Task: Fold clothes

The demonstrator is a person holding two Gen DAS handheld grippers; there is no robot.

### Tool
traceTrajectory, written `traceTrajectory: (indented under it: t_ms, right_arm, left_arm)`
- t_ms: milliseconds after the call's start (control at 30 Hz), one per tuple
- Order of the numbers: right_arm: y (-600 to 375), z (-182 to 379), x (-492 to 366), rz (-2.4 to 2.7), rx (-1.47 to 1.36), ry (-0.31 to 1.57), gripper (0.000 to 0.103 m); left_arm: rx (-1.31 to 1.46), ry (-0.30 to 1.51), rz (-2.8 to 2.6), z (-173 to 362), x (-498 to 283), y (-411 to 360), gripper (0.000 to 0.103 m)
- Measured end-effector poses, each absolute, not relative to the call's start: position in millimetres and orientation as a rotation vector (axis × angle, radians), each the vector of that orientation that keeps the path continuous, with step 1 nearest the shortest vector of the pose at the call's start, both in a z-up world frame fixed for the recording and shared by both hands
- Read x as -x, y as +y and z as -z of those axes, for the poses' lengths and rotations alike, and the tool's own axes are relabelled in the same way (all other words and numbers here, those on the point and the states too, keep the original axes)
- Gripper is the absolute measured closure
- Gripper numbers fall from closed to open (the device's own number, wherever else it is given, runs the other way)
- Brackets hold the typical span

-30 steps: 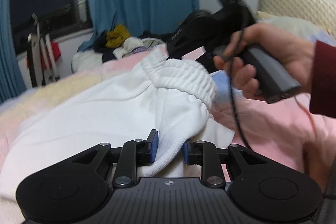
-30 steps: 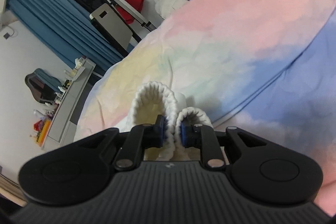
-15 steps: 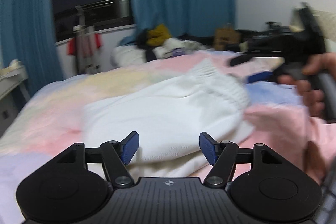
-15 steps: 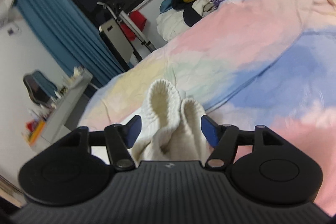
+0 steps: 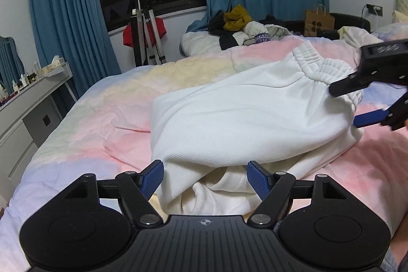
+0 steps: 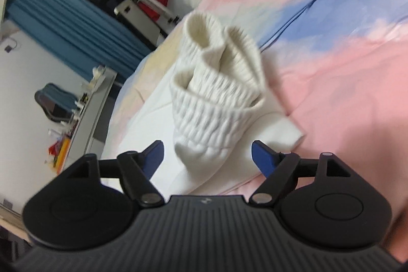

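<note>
A white garment (image 5: 244, 114) with a ribbed elastic waistband (image 5: 321, 65) lies folded over on the pastel bedspread (image 5: 102, 124). My left gripper (image 5: 205, 176) hovers at its near folded edge, jaws opening, with cloth lying between the blue pads but not pressed. In the right wrist view the bunched waistband (image 6: 216, 83) rests on the bed just ahead of my right gripper (image 6: 207, 156), whose jaws are also opening and apart from the cloth. The right gripper (image 5: 357, 103) shows at the right edge of the left wrist view, beside the waistband.
A pile of other clothes (image 5: 242, 24) sits at the bed's far end below the dark window. A white dresser (image 5: 30, 98) runs along the left. A folding rack (image 5: 142, 37) with a red item stands by the blue curtains (image 5: 63, 12). A paper bag (image 5: 320, 22) stands far right.
Both grippers were shut on the white garment a second ago; both have let go and spread their jaws. Each has drawn back, and the garment now lies on the bed.
</note>
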State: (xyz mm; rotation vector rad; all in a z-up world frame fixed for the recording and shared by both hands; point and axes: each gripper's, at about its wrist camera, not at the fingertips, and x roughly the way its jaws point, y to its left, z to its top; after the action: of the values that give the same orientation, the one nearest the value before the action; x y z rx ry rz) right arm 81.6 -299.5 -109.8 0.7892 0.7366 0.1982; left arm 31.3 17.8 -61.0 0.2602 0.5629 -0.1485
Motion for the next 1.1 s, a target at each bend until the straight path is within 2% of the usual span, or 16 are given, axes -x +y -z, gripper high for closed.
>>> traceTrajectory:
  t_ms: [100, 167, 200, 300, 400, 700, 833, 1000, 1100]
  right_arm:
    - [-285, 112, -95, -0.196, -0.742, 0.725, 0.025]
    - [-277, 110, -100, -0.157, -0.692, 0.71, 0.035]
    - [-274, 108, -103, -0.137, -0.662, 0.702, 0.047]
    - [-274, 103, -104, -0.147, -0.662, 0.649, 0.071]
    - [-283, 88, -101, -0.195, -0.726, 0.573, 0.078]
    - [-278, 43, -110, -0.37, -0.829, 0.383, 0.081]
    - [-284, 41, -106, -0.399, -0.835, 0.317, 0.081]
    - [-309, 67, -107, -0.273, -0.827, 0.376, 0.082]
    - [-323, 91, -100, -0.156, -0.767, 0.471, 0.083]
  left_arm:
    - [-0.263, 0.562, 0.151, 63, -37, 16, 0.026]
    - [-0.27, 0.558, 0.166, 64, -39, 13, 0.026]
    - [-0.275, 0.555, 0.171, 64, -39, 11, 0.025]
    - [-0.292, 0.538, 0.172, 65, -37, 8, 0.024]
    - [-0.309, 0.499, 0.151, 63, -34, 4, 0.022]
    - [-0.389, 0.385, 0.082, 67, -35, -20, 0.019]
    - [-0.398, 0.427, -0.012, 76, -50, -24, 0.02]
    - [-0.144, 0.509, -0.077, 69, -56, 17, 0.02]
    - [0.013, 0.599, -0.047, 69, -60, 43, 0.014]
